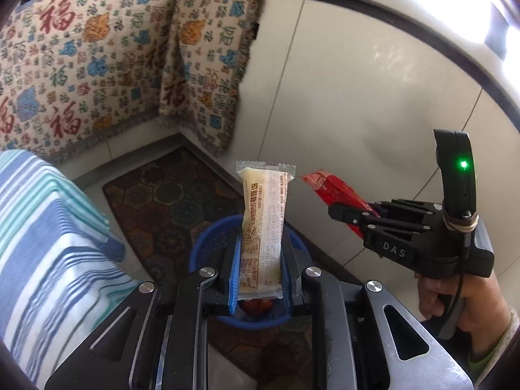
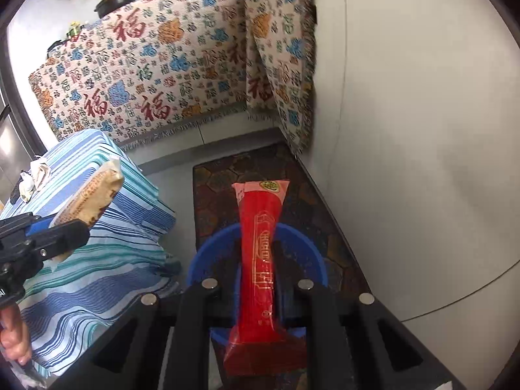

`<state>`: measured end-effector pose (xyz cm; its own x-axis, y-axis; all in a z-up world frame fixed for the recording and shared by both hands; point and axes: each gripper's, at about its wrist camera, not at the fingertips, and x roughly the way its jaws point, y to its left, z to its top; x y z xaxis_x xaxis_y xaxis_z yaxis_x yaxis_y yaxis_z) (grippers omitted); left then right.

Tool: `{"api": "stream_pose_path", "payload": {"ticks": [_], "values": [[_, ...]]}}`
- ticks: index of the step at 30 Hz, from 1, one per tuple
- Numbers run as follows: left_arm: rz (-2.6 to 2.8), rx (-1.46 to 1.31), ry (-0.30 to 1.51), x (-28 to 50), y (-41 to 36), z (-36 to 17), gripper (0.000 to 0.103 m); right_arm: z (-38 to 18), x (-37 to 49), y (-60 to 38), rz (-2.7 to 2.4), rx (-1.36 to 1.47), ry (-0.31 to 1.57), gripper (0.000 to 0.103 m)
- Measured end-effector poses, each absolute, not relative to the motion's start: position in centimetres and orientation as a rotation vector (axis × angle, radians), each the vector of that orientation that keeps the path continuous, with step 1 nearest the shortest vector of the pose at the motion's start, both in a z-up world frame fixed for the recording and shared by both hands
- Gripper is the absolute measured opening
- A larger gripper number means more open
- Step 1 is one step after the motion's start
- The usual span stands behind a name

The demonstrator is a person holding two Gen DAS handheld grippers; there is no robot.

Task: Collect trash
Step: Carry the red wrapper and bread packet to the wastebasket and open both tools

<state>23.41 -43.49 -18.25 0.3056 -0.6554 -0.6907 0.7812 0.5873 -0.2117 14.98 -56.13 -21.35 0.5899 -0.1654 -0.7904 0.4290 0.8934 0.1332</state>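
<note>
My left gripper [image 1: 260, 247] is shut on a beige snack wrapper [image 1: 264, 227] that stands upright between its fingers, above a blue bin [image 1: 201, 253] on the floor. My right gripper [image 2: 260, 260] is shut on a red snack wrapper [image 2: 261, 260], also held above the blue bin [image 2: 312, 253]. In the left wrist view the right gripper [image 1: 338, 209] is to the right with the red wrapper [image 1: 331, 188] sticking out. In the right wrist view the left gripper [image 2: 65, 234] shows at the left edge holding the beige wrapper [image 2: 94, 195].
A blue-striped cloth covers a table [image 2: 97, 260] at the left, with crumpled white paper [image 2: 32, 178] on it. A patterned mat [image 2: 221, 175] lies under the bin. A patterned throw [image 1: 97, 65] drapes furniture behind. A white wall [image 2: 422, 162] is at the right.
</note>
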Motion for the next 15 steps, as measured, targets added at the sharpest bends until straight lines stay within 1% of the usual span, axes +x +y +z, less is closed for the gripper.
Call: {"api": "stream_pose_path", "payload": {"ticks": [6,13,15], "values": [[-0.973,0.193,0.845,24.0,-45.4,-20.0,0.02,-23.1,15.3,-58.3,-0.352,0.375,0.904,0.016],[-0.986,0.19,0.86,25.2,-46.5,-21.6,0.02,-23.5,16.5,-58.3,-0.339,0.369,0.917,0.016],[-0.989,0.191,0.86,25.4,-46.7,-21.9,0.02,-23.5,16.8,-58.2,-0.344,0.357,0.91,0.018]]}}
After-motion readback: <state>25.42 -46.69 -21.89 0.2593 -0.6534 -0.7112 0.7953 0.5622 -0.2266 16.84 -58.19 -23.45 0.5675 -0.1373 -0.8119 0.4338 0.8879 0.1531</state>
